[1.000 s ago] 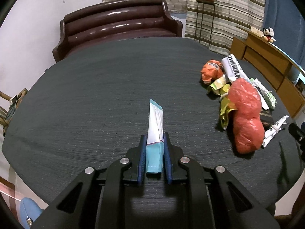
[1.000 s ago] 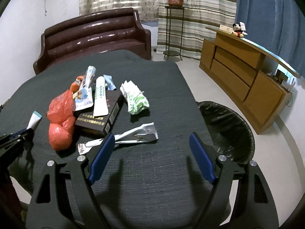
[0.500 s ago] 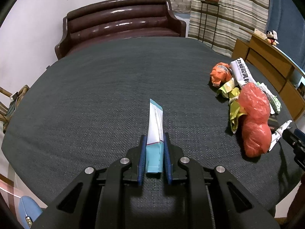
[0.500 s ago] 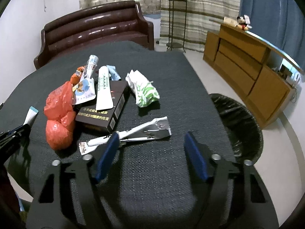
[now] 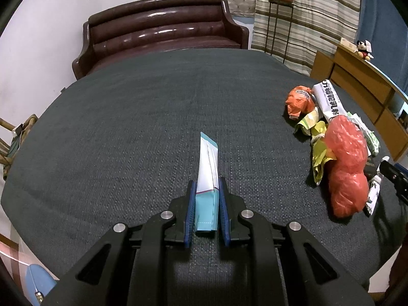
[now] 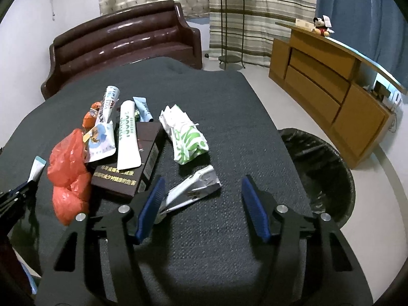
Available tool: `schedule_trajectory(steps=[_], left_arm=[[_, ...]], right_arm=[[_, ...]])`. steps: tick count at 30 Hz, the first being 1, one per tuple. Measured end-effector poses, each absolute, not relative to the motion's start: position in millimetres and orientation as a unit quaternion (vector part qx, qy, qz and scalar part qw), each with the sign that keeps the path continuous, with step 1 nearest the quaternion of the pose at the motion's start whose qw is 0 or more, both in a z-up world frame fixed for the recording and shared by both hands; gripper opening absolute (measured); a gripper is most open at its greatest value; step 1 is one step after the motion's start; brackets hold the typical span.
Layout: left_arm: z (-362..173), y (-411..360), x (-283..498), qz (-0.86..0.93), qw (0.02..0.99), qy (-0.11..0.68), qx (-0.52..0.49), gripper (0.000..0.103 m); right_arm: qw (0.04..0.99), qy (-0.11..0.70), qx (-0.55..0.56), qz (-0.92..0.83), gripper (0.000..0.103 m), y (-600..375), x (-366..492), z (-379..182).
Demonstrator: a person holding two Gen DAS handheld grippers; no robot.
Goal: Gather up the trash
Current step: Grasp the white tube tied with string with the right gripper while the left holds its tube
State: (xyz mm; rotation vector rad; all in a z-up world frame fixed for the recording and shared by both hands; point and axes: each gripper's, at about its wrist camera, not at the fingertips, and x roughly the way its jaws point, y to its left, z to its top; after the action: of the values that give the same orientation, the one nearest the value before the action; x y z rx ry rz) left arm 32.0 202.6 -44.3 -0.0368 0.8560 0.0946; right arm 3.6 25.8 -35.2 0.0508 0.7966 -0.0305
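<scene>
My left gripper (image 5: 207,191) is shut on a white and teal tube (image 5: 208,168) and holds it over the dark table (image 5: 127,127); the tube also shows at the left edge of the right wrist view (image 6: 37,169). My right gripper (image 6: 202,199) is open and empty, low over the table, with a silver wrapper (image 6: 193,187) just ahead of its left finger. A trash pile lies to its left: red plastic bag (image 6: 67,170), dark box (image 6: 127,165), white tube (image 6: 127,137), green and white bag (image 6: 185,135). A black-lined trash bin (image 6: 318,170) stands right of the table.
A brown leather sofa (image 6: 122,51) stands behind the table. A wooden sideboard (image 6: 331,89) runs along the right wall. A plant stand (image 6: 229,20) is by the striped curtains. In the left wrist view the pile (image 5: 341,158) lies to the right.
My right gripper has moved forward and lower toward the silver wrapper. My left gripper, still holding the tube, has shifted a little, so the pile sits further right in its view.
</scene>
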Motion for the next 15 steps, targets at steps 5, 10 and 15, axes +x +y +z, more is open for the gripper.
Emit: schedule_trajectory(steps=[5, 10, 15], left_arm=[[-44, 211, 32, 0.045, 0.910, 0.411, -0.022, 0.019], [-41, 222, 26, 0.048, 0.913, 0.405, -0.022, 0.019], [-39, 234, 19, 0.059, 0.914, 0.401, -0.027, 0.019]], right_arm=[[0.917, 0.399, 0.025, -0.013, 0.061, 37, -7, -36], [0.913, 0.407, 0.018, -0.015, 0.062, 55, -10, -41], [0.906, 0.421, 0.002, -0.026, 0.064, 70, -4, -50]])
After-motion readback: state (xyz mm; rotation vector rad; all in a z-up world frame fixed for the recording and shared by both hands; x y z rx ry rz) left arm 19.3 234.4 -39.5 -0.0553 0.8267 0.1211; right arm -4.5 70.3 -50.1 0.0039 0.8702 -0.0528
